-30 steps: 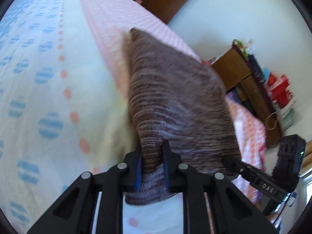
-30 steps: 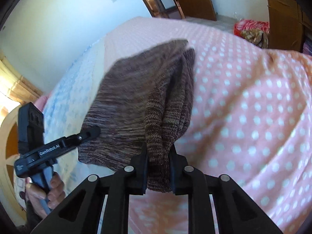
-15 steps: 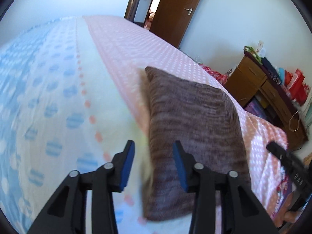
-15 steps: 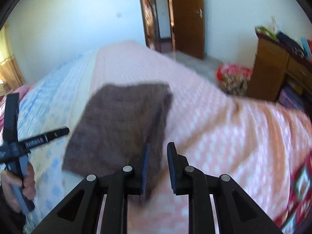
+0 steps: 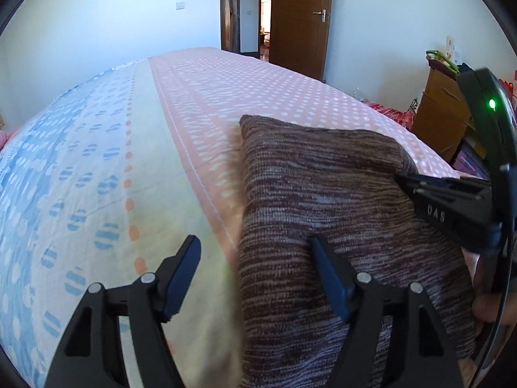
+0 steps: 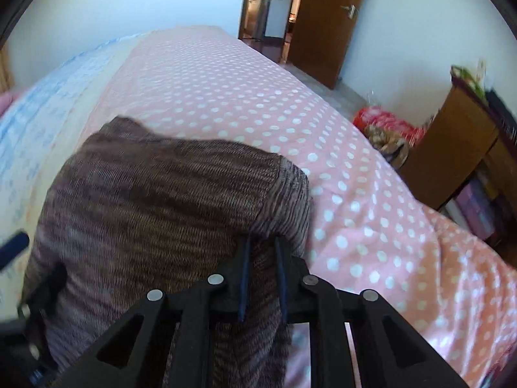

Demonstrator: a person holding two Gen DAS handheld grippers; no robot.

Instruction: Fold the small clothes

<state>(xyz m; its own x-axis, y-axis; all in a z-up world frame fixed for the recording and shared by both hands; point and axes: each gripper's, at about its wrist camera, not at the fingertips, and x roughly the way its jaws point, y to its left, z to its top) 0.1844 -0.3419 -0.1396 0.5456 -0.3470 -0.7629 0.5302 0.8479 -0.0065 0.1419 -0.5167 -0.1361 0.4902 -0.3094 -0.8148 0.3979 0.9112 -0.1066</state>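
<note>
A folded brown knit garment (image 5: 323,200) lies on the bed; it also fills the near left of the right wrist view (image 6: 155,200). My left gripper (image 5: 255,249) is open wide and empty, its right finger over the garment's near left edge. My right gripper (image 6: 262,245) has its jaws nearly shut with a fold of the garment's near right edge between them. The right gripper also shows at the garment's right side in the left wrist view (image 5: 452,194).
The bed has a pink dotted cover (image 6: 226,80) on the right and a blue and cream dotted sheet (image 5: 64,177) on the left. A wooden cabinet (image 6: 452,148) and a red bundle (image 6: 384,123) stand right of the bed. A brown door (image 5: 297,16) is behind.
Both grippers carried the garment down onto the bed. My left gripper let go and opened wide. My right gripper closed again on the garment's edge.
</note>
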